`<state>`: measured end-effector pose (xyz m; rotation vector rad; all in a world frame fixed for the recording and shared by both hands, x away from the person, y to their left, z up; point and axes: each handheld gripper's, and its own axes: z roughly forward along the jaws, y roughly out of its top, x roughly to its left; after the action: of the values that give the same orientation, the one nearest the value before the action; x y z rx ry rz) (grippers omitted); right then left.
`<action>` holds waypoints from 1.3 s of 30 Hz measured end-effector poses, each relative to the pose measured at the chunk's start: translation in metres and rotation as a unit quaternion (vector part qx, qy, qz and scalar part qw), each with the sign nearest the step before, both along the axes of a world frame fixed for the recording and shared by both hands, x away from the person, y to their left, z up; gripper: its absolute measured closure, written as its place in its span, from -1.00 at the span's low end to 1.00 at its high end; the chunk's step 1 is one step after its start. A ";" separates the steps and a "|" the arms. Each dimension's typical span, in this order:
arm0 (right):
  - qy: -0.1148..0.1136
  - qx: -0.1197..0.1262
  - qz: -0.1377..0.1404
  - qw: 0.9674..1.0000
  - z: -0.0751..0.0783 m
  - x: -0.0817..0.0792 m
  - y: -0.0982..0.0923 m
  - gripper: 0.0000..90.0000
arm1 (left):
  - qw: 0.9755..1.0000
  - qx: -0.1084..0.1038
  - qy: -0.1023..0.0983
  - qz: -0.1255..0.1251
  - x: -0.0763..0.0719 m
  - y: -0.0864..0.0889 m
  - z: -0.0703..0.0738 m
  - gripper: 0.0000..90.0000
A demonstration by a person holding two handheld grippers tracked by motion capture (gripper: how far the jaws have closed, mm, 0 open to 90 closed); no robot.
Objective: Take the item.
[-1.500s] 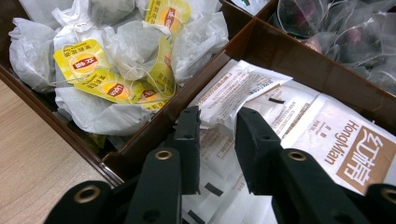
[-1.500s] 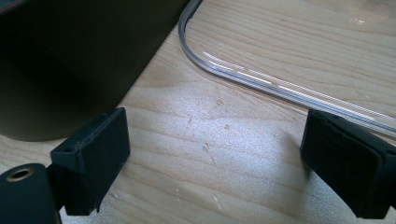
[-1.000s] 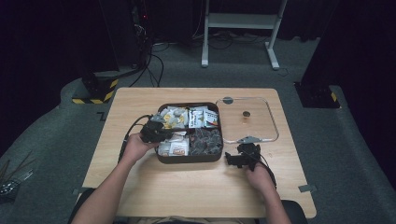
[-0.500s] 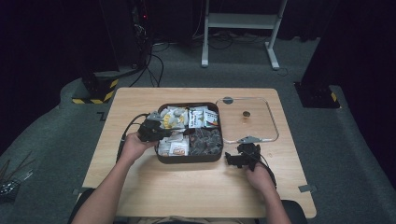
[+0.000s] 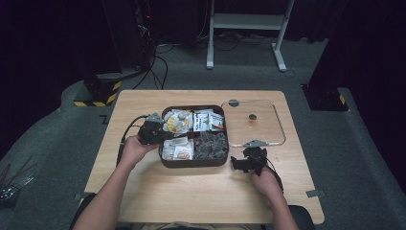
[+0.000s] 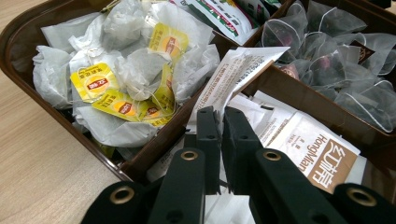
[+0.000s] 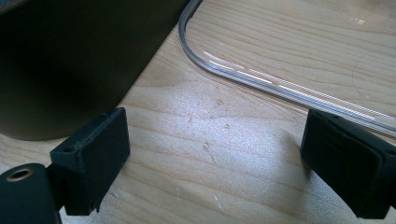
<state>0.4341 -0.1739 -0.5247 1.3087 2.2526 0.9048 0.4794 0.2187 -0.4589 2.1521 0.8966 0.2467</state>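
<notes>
- Looking down on a wooden tabletop, a person's two forearms reach in from the bottom, each hand holding a black tool.
- A dark brown tray sits mid-tabletop, split into four compartments of tea bags and sachets.
- The left tool reaches over the tray's left edge, above the near-left compartment.
- In the left gripper view, the left tool has its jaws pressed almost together, pinching a white paper sachet that sticks up over the divider.
- Beside it lie white sachets with brown print; the compartment beyond holds tea bags with yellow tags, and clear mesh bags fill another.
- A clear lid lies flat just right of the tray.
- The right tool rests near the tray's right front corner.
- In the right gripper view, the right tool is spread wide over bare wood, the tray wall on one side and the lid rim ahead.
</notes>
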 end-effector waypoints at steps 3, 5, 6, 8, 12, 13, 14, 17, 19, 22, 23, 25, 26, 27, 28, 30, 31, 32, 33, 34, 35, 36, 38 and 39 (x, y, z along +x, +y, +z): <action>-0.001 -0.001 0.001 1.000 0.000 0.000 0.000 -0.82 | 1.000 -0.005 -0.003 0.002 -0.002 0.002 0.003 0.91; -0.001 -0.001 0.001 1.000 0.000 0.000 0.000 -0.82 | 1.000 -0.010 -0.006 0.006 -0.003 0.005 0.005 0.91; 0.000 0.000 0.000 1.000 0.000 0.000 0.000 -0.82 | 1.000 -0.013 -0.006 0.008 -0.003 0.006 0.006 0.91; 0.000 0.000 0.000 1.000 0.000 0.000 0.000 -0.82 | 1.000 -0.018 -0.007 0.012 -0.004 0.009 0.007 0.91; -0.001 -0.001 0.001 1.000 0.000 0.001 0.000 -0.82 | 1.000 -0.021 -0.008 0.015 -0.005 0.014 0.009 0.91; -0.001 -0.001 0.001 1.000 0.000 0.001 0.000 -0.82 | 1.000 -0.023 -0.008 0.016 -0.005 0.015 0.010 0.91; -0.001 -0.001 0.001 1.000 0.000 0.001 0.000 -0.82 | 1.000 -0.023 -0.008 0.018 -0.005 0.016 0.011 0.91; -0.001 -0.001 0.001 1.000 0.000 0.001 0.000 -0.82 | 0.999 -0.030 -0.010 0.026 -0.005 0.024 0.014 0.91; -0.001 0.000 0.001 1.000 0.000 0.001 0.000 -0.82 | 0.999 -0.031 -0.010 0.028 -0.005 0.026 0.014 0.91; -0.001 0.000 0.001 1.000 0.000 0.001 0.000 -0.82 | 0.999 -0.035 -0.008 0.034 -0.006 0.032 0.015 0.91; -0.001 -0.001 0.001 1.000 0.000 0.001 0.001 -0.82 | 0.999 -0.034 -0.008 0.038 -0.007 0.036 0.016 0.91; 0.000 0.000 0.001 1.000 0.000 0.001 0.001 -0.82 | 0.998 -0.035 -0.008 0.042 -0.007 0.039 0.017 0.91; 0.000 0.000 0.001 1.000 0.000 0.001 0.001 -0.82 | 0.998 -0.035 -0.008 0.042 -0.007 0.039 0.017 0.91; 0.000 0.000 0.001 1.000 0.000 0.001 0.001 -0.82 | 0.998 -0.037 -0.009 0.044 -0.008 0.042 0.017 0.91; 0.000 0.000 0.000 1.000 0.000 0.001 0.001 -0.82 | 0.998 -0.038 -0.009 0.048 -0.008 0.045 0.018 0.91; 0.000 0.000 0.000 1.000 0.000 0.001 0.001 -0.82 | 0.998 -0.040 -0.009 0.051 -0.008 0.048 0.019 0.91; 0.000 0.000 0.000 1.000 0.000 0.002 0.001 -0.82 | 0.998 -0.039 -0.008 0.054 -0.009 0.050 0.019 0.91; 0.000 0.000 0.000 1.000 0.000 0.002 0.002 -0.82 | 0.998 -0.039 -0.008 0.057 -0.009 0.052 0.019 0.91; 0.000 -0.001 0.001 1.000 0.000 0.002 0.002 -0.82 | 0.997 -0.040 -0.008 0.059 -0.009 0.054 0.019 0.91; 0.000 0.000 0.001 1.000 0.000 0.002 0.002 -0.83 | 0.997 -0.040 -0.008 0.062 -0.010 0.057 0.020 0.91; -0.001 -0.001 0.002 1.000 0.000 0.003 0.002 -0.82 | 0.997 -0.041 -0.009 0.064 -0.010 0.059 0.020 0.91; -0.001 -0.001 0.002 1.000 0.000 0.003 0.002 -0.82 | 0.997 -0.043 -0.008 0.068 -0.010 0.061 0.020 0.91; -0.001 -0.001 0.003 1.000 0.000 0.003 0.002 -0.82 | 0.996 -0.044 -0.008 0.072 -0.011 0.066 0.021 0.91; 0.000 -0.001 0.003 1.000 0.000 0.003 0.002 -0.82 | 0.996 -0.045 -0.008 0.076 -0.011 0.069 0.021 0.91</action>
<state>0.4369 -0.1719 -0.5247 1.3020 2.2566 0.9055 0.4681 0.2873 -0.4376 1.9997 1.0439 0.2944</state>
